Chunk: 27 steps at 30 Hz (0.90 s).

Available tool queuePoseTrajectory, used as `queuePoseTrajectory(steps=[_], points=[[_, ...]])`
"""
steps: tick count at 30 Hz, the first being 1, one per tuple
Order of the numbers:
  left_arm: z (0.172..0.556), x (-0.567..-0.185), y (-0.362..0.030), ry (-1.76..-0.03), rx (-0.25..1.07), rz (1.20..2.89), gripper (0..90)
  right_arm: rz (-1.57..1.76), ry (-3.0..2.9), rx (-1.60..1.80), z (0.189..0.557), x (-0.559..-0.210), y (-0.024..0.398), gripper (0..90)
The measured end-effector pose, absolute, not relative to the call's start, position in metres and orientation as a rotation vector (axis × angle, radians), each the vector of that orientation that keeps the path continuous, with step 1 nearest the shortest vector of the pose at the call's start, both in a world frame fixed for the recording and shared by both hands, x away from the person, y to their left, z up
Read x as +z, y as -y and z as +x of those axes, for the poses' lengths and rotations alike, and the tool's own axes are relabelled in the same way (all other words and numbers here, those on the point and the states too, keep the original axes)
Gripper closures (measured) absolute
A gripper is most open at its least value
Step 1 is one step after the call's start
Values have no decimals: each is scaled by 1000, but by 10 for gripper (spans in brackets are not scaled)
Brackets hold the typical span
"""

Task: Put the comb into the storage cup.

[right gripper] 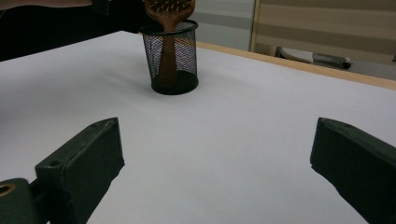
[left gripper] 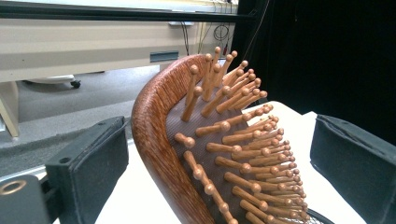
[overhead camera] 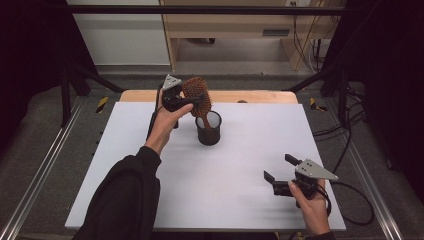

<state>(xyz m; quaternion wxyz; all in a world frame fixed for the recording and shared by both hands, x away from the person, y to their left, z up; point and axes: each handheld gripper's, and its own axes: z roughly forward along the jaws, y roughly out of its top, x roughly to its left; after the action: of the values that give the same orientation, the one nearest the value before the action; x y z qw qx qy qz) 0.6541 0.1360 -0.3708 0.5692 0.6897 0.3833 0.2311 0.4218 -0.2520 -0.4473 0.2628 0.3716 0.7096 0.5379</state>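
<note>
We see a wooden hairbrush (overhead camera: 196, 93) standing handle-down in a black mesh cup (overhead camera: 208, 129), which sits on the white table (overhead camera: 240, 170) toward the far edge, a little left of the middle. The brush head rises above the cup's rim and tilts somewhat to the left in the high view.

The left gripper (overhead camera: 187, 102) is held at the brush head, raised above the table. In the left gripper view the head (left gripper: 219, 154) stands between the two jaws with its bristles facing the right jaw (wooden pins with rounded tips), and there is clear space on both sides: the jaws are released and neither pad presses on the wood.

The right gripper (overhead camera: 281, 168) hovers near the near right corner of the table, well apart from the cup. Its jaws are spread wide with nothing between them, and they point toward the cup (right gripper: 171, 57), where the brush handle (right gripper: 168, 58) shows through the mesh, reaching down to the bottom.
</note>
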Motion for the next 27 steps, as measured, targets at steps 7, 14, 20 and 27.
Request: queuePoseTrajectory(steps=[7,14,20,27], points=[[653,-369,-136,-896,546,1617,39,1005,-1921,1454,422,-447,252,29],[652,-368,-137,-895,546,1613,33,1006,-1920,1453,422,-447,252,30],[652,-368,-138,-895,552,1609,32,1006,-1921,1452,422,-448,252,29],[651,-370,-141,-898,549,1599,30,1006,-1921,1453,422,-447,252,29]])
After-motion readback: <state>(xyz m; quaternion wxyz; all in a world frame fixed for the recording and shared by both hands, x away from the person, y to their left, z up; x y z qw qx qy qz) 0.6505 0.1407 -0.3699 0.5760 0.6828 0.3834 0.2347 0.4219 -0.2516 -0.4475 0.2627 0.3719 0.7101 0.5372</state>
